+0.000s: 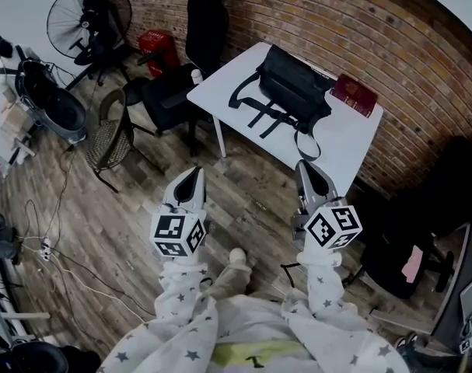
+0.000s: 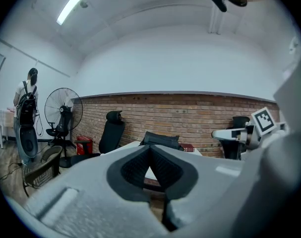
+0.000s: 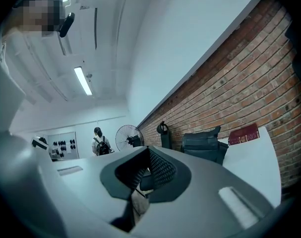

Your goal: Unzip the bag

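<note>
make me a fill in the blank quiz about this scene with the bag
1. The black bag lies on a ____ table.
2. The red thing beside the bag, at the table's far corner, is a ____.
3. The left hand-held gripper and the right hand-held gripper both have their jaws ____, holding nothing.
Missing words: white; book; shut.

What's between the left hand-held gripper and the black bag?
In the head view, only wood floor, then bare white table, separates the left hand-held gripper from the bag.
</note>
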### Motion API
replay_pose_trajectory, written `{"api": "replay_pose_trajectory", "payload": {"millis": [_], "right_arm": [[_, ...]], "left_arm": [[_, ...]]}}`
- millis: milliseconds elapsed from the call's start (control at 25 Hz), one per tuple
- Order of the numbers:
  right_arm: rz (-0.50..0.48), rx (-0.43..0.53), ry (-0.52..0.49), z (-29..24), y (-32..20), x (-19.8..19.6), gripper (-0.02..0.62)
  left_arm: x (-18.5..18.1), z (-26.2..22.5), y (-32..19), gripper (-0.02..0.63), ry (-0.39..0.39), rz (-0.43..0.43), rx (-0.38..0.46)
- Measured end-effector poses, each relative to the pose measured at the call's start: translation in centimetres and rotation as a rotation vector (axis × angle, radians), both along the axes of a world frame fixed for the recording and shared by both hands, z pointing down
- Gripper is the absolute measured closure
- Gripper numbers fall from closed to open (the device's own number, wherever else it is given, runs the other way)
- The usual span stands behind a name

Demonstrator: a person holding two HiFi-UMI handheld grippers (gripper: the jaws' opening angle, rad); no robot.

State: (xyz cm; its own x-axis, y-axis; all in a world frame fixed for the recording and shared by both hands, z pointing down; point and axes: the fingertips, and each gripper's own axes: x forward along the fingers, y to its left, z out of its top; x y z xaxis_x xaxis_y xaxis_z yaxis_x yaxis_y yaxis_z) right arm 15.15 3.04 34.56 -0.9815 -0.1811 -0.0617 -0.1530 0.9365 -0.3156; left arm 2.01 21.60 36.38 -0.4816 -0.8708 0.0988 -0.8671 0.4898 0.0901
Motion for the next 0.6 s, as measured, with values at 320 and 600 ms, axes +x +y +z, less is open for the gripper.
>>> {"api": "replay_pose_trajectory", "payload": {"millis": [320, 600], "right_arm": [[0.04, -0.002, 0.014, 0.2, -1.9, -4.9, 0.587], [0.068, -0.042, 0.014, 1.2, -3.6, -7.7, 0.588]], "left_arm": [[-5.6, -0.5, -2.3, 0.607, 0.001, 0.022, 0.03], [-8.9, 0.4, -3.2, 0.607, 0.012, 0.026, 0.023]]}}
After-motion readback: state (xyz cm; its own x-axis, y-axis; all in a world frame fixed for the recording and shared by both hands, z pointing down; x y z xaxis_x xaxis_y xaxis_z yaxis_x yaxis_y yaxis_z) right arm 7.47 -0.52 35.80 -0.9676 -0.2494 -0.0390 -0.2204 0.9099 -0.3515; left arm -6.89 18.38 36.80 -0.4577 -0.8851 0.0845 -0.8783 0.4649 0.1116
